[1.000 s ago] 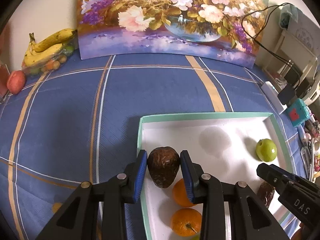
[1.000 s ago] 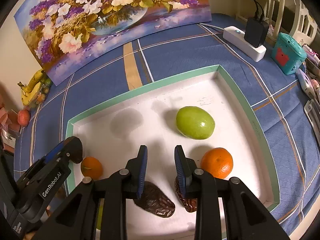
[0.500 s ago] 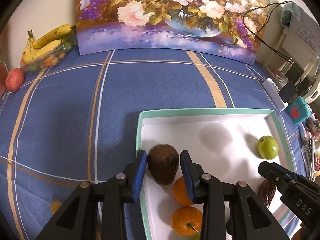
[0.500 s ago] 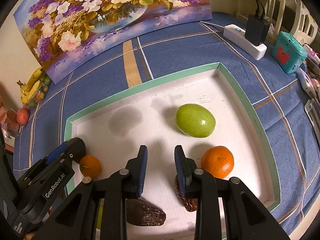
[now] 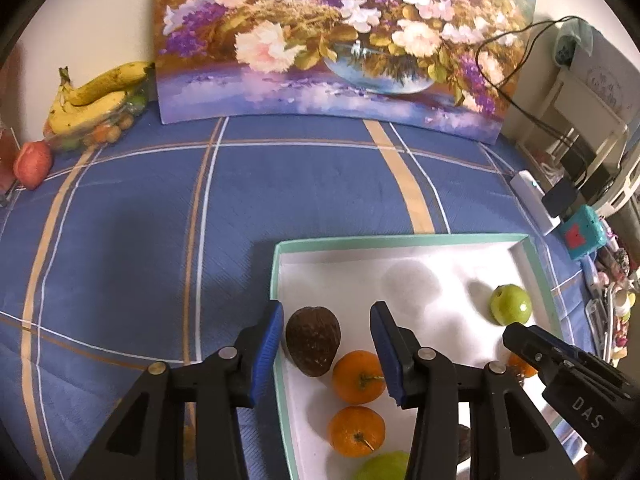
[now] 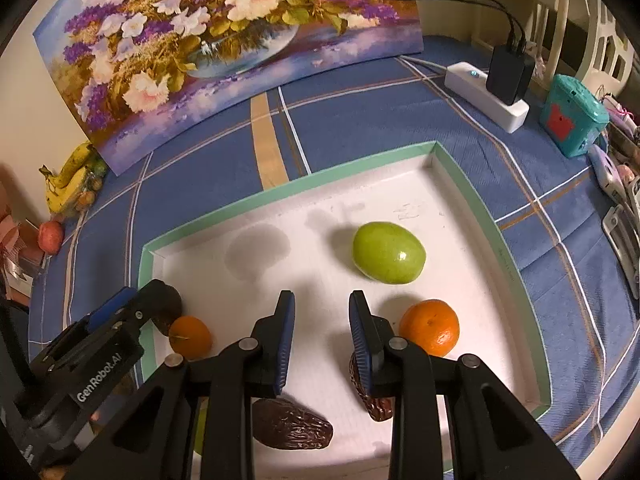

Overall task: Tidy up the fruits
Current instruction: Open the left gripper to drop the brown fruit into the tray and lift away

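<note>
Orange count: three mandarins point(image 5: 358, 371), plus two green fruits point(image 6: 387, 252), two dates point(image 6: 292, 428) and one brown avocado point(image 5: 313, 335), all in my white tray point(image 6: 472, 196). My left gripper point(image 5: 326, 350) is opening, avocado between the pads but loose. Right gripper point(image 6: 322, 340) is slightly apart, holding nothing. Bananas point(image 5: 92, 100) sit way off.

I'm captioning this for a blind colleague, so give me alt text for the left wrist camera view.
The left gripper, jaws opening, straddles a dark brown avocado resting in the near left corner of a white tray, pads clear of it. Two oranges lie just behind it and a green fruit sits far right, on a blue checked cloth.
</note>
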`<state>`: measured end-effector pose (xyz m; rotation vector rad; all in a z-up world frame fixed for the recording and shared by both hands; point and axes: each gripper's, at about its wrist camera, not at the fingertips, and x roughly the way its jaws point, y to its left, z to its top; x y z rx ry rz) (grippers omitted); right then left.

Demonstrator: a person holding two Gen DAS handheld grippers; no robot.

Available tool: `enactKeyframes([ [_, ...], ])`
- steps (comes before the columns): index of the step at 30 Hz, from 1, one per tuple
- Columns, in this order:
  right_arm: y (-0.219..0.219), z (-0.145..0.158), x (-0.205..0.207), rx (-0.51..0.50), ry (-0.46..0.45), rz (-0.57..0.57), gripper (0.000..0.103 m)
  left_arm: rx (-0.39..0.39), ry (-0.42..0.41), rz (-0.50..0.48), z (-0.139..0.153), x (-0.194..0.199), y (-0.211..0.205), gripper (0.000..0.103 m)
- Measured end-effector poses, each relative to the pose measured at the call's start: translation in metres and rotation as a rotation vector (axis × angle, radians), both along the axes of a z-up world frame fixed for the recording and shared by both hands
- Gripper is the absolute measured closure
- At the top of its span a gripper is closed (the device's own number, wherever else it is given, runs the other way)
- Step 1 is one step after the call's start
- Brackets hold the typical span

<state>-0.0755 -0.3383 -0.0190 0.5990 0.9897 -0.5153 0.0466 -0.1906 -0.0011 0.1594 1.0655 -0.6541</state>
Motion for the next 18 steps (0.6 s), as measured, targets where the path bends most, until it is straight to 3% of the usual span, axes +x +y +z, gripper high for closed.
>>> enactKeyframes([
  [18,0.003,0.020,-0.003,-0.027,-0.033,0.006,0.074,0.095,0.055,0.177,0.000,0.013,0.056,0.040],
])
